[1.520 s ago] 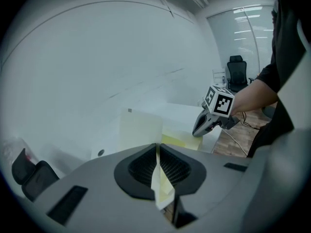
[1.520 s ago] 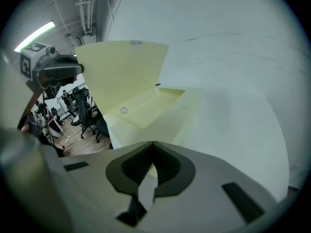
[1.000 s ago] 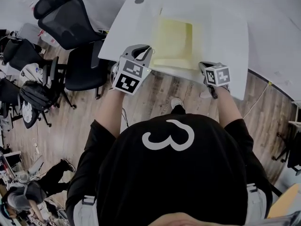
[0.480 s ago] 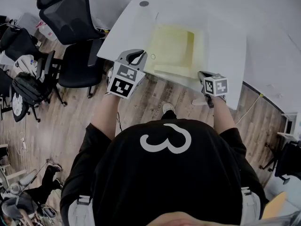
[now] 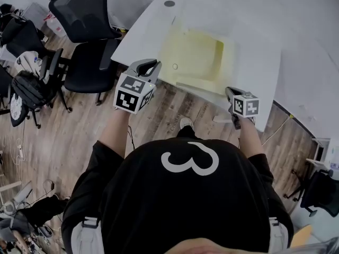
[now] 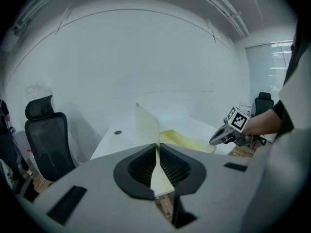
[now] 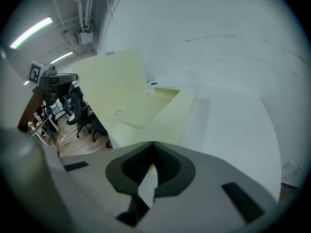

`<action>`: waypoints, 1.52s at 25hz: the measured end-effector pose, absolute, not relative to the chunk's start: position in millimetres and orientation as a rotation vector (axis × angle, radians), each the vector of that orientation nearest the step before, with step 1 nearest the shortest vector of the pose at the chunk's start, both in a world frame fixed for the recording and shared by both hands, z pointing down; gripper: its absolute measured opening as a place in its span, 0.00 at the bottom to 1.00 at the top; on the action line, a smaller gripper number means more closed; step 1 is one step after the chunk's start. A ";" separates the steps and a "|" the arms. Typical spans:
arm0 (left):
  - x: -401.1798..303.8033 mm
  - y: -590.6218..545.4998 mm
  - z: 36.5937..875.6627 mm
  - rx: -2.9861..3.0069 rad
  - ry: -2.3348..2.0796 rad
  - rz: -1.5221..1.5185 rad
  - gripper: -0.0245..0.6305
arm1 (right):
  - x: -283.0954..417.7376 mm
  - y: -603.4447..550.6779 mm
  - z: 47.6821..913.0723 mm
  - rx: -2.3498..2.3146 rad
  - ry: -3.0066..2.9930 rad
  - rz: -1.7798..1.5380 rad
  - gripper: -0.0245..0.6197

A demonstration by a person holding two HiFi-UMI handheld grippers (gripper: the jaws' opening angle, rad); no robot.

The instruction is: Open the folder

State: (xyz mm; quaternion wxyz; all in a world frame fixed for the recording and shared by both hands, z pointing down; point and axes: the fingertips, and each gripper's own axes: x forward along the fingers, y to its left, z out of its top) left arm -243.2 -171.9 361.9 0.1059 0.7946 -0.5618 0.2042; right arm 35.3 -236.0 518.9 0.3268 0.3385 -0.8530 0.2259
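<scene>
A pale yellow folder (image 5: 197,57) lies near the front edge of the white table (image 5: 254,30). Its front cover (image 5: 170,57), which has a small round hole near the edge, is lifted and stands tilted. My left gripper (image 5: 152,66) is shut on the cover's free edge at the folder's left. In the left gripper view the cover (image 6: 146,125) runs edge-on into the shut left gripper (image 6: 156,152). At the folder's near right corner my right gripper (image 5: 231,92) is shut on the lower sheet. The right gripper view shows the raised cover (image 7: 114,86) and the back sheet (image 7: 170,110) pinched by the right gripper (image 7: 152,154).
Black office chairs (image 5: 82,12) stand left of the table over a wooden floor (image 5: 63,136). A dark round grommet (image 5: 169,3) sits in the table's far left part. The table's front edge (image 5: 212,97) runs just below the folder.
My left gripper has moved left and rolled, taking the cover's edge with it, so the cover stands farther from the back sheet. The right gripper has kept its place.
</scene>
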 end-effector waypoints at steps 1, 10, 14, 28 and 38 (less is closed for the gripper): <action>-246.1 -170.9 363.2 2.332 -1.656 0.582 0.07 | 35.9 -235.8 518.9 0.881 -2.235 0.587 0.08; -273.4 -171.4 373.6 2.213 -1.620 0.317 0.07 | 40.2 -240.7 520.0 0.902 -2.277 0.589 0.08; -289.5 -170.0 384.8 2.157 -1.667 0.328 0.07 | 41.7 -246.0 520.2 0.910 -2.292 0.592 0.08; -338.2 -170.9 418.7 1.860 -1.658 0.042 0.07 | 43.9 -252.8 521.4 0.889 -2.266 0.632 0.08; -368.4 -170.7 445.8 1.738 -1.673 -0.074 0.07 | 42.7 -250.2 521.4 0.873 -2.271 0.629 0.08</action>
